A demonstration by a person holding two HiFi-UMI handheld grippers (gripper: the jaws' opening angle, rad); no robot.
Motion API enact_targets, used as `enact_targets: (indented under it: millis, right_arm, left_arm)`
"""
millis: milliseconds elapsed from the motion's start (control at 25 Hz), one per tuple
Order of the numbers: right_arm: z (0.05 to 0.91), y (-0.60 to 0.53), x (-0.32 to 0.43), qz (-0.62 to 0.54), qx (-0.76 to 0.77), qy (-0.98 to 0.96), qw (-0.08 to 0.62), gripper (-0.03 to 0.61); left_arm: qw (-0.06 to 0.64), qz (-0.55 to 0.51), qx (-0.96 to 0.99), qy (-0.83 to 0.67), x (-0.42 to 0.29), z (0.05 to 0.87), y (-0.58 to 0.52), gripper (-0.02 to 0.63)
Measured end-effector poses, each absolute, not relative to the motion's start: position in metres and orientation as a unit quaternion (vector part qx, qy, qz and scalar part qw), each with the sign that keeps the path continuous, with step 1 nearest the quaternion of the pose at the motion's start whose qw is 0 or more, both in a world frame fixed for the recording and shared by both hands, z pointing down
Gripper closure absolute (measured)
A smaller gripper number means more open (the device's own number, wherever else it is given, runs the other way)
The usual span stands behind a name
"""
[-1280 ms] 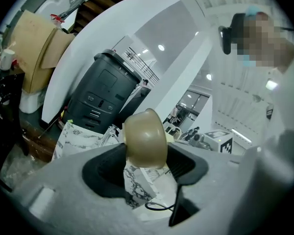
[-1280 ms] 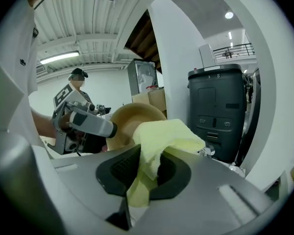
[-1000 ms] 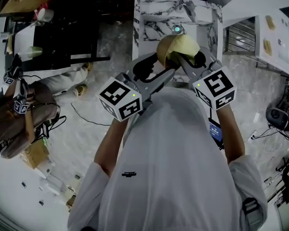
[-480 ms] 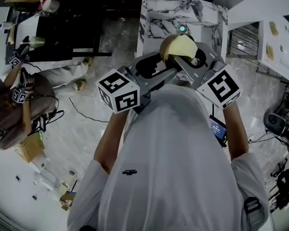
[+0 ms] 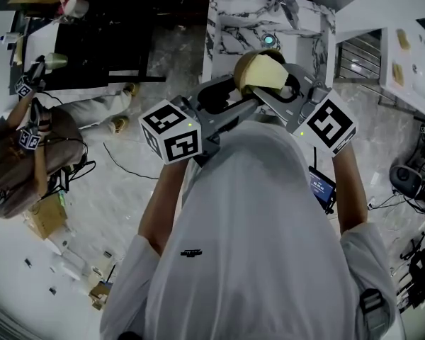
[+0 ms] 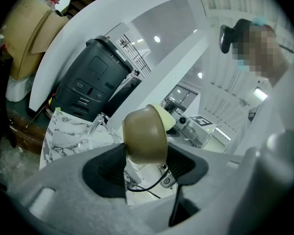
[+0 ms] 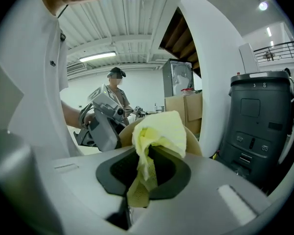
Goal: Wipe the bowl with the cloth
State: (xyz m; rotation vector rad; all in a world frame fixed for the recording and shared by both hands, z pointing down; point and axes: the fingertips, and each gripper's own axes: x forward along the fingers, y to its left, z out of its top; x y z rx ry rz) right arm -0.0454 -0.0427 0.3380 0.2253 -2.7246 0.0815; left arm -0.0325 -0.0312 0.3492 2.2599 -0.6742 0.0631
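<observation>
A tan-brown bowl (image 5: pixel 245 69) is held in the air in front of my chest, above the marble table (image 5: pixel 234 20). My left gripper (image 5: pixel 235 98) is shut on the bowl's rim; in the left gripper view the bowl (image 6: pixel 146 135) shows its outer side between the jaws. My right gripper (image 5: pixel 269 91) is shut on a pale yellow cloth (image 5: pixel 268 69) that is pressed into the bowl's inside. The right gripper view shows the bunched cloth (image 7: pixel 157 133) against the bowl's rim (image 7: pixel 192 142), with a tail hanging down between the jaws.
A small round device (image 5: pixel 269 41) with a lit ring sits on the marble table. A dark grey bin (image 7: pixel 257 126) and cardboard boxes (image 7: pixel 186 109) stand nearby. Another person (image 5: pixel 28 154) with grippers is at the left. Cables lie on the floor (image 5: pixel 120 165).
The bowl and both grippers have kept almost the same place; the right gripper with the cloth has shifted slightly against the bowl. The head view has drifted a little.
</observation>
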Motion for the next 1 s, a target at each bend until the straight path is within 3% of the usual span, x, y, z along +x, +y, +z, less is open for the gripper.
enact_targets:
  millis: [400, 800, 1000]
  right_arm:
    - [0.341, -0.019, -0.044, -0.071, 0.032, -0.962, 0.261, 0.538]
    - [0.36, -0.041, -0.015, -0.13, 0.084, -0.926, 0.343, 0.538]
    - [0.357, -0.061, 0.0, -0.131, 0.132, -0.917, 0.352, 0.538]
  left_arm:
    - [0.442, -0.053, 0.863, -0.241, -0.038, 0.343, -0.03, 0.356]
    - [0.426, -0.034, 0.867, -0.256, -0.032, 0.342, -0.04, 0.355]
    - [0.429, -0.032, 0.869, -0.245, -0.029, 0.342, -0.036, 0.356]
